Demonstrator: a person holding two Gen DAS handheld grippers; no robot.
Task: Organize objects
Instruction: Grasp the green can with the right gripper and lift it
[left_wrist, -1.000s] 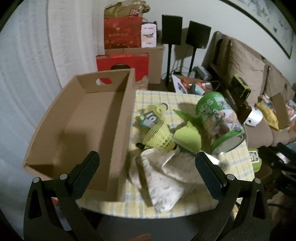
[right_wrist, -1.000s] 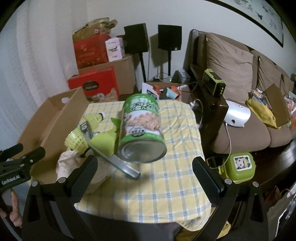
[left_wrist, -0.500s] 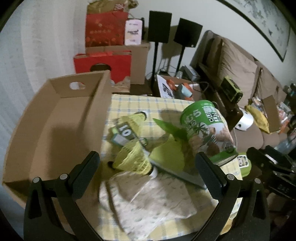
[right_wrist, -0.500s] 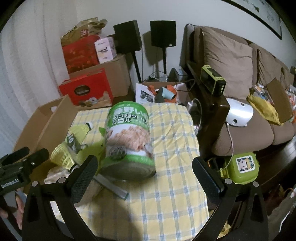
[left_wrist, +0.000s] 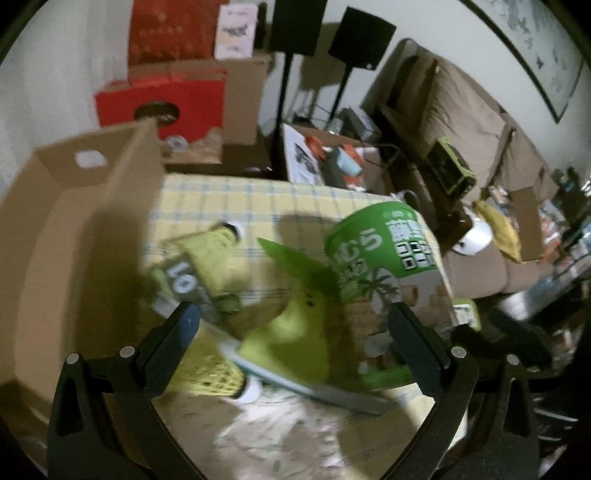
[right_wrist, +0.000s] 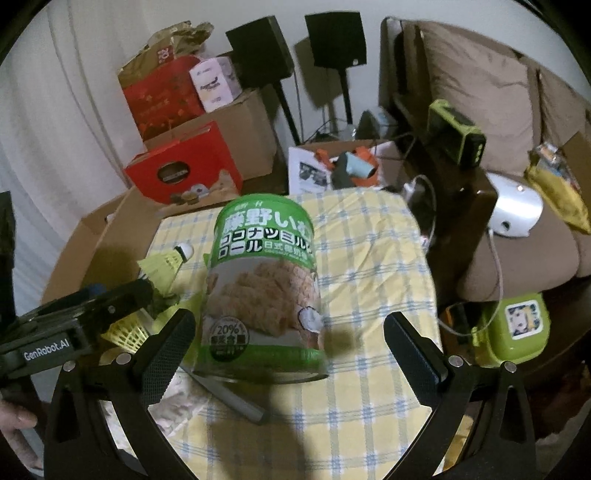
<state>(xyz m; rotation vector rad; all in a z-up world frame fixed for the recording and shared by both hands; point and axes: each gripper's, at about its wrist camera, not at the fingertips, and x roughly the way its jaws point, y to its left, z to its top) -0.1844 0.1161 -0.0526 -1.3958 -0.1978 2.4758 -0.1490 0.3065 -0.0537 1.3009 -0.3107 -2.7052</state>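
Note:
A green can (right_wrist: 262, 284) with Japanese print lies tilted on the yellow checked tablecloth (right_wrist: 369, 258), its base toward my right gripper (right_wrist: 290, 332). That gripper is open, with the can's lower end between its fingers and not touching them. My left gripper (left_wrist: 293, 332) is also open and hovers over a pile left of the can (left_wrist: 388, 266). The pile holds two yellow shuttlecocks (left_wrist: 214, 365), a lime-green piece (left_wrist: 295, 332), a grey metal strip (left_wrist: 314, 387) and a patterned cloth pouch (left_wrist: 295, 435). An open cardboard box (left_wrist: 74, 240) stands at the table's left edge.
Red gift boxes (right_wrist: 181, 177) and cartons stack up behind the table, with two black speakers on stands. On the right are a dark wooden side table (right_wrist: 461, 192), a brown sofa and a green lunch box (right_wrist: 517, 328) low down. A hand (right_wrist: 16, 421) shows at the lower left.
Both grippers have moved forward and lower toward the table. The left one has swung right from the box to over the pile. The can now sits between the right fingers.

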